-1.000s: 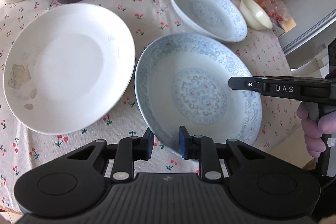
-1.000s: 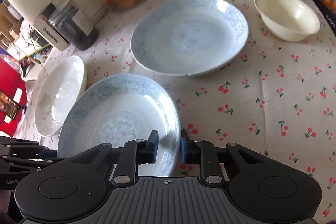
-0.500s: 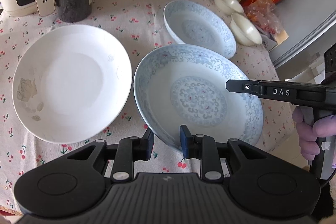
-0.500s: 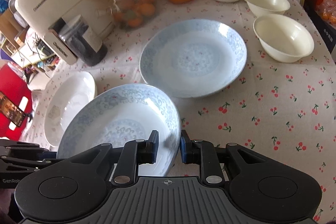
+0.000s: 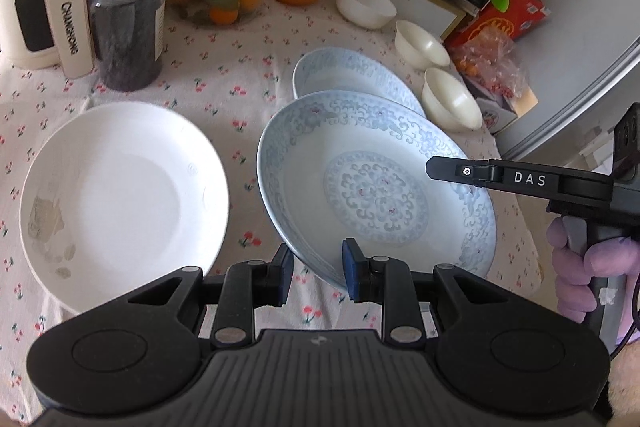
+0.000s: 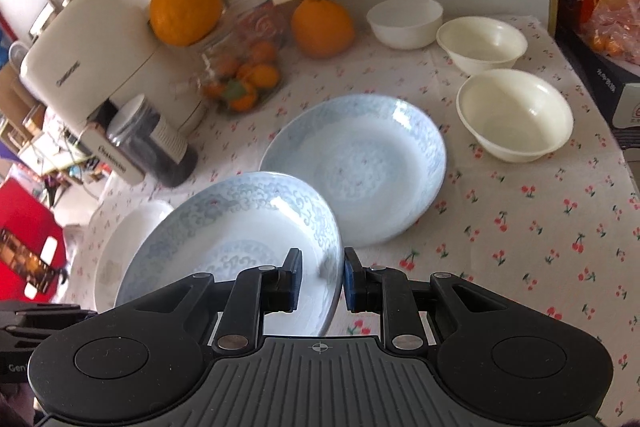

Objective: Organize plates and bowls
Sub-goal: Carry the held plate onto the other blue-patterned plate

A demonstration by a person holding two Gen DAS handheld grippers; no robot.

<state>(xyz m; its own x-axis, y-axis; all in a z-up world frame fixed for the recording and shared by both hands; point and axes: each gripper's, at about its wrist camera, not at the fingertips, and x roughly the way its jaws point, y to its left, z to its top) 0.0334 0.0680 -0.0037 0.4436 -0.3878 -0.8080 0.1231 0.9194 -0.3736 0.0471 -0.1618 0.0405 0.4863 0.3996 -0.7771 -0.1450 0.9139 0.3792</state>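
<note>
On your left sits the white plate (image 5: 120,195) on the table. Next to it, your left gripper (image 5: 314,273) pinches the near rim of the blue patterned plate (image 5: 376,195), which is lifted and tilted. Your right gripper (image 6: 319,281) pinches the plate's other rim. Keep both grips tight and move your hands together, so it stays level. Just beyond it sits the second blue plate (image 6: 360,167); I think it goes on top. Lower it slowly. Mind the cream bowls (image 6: 516,115) on the right.
</note>
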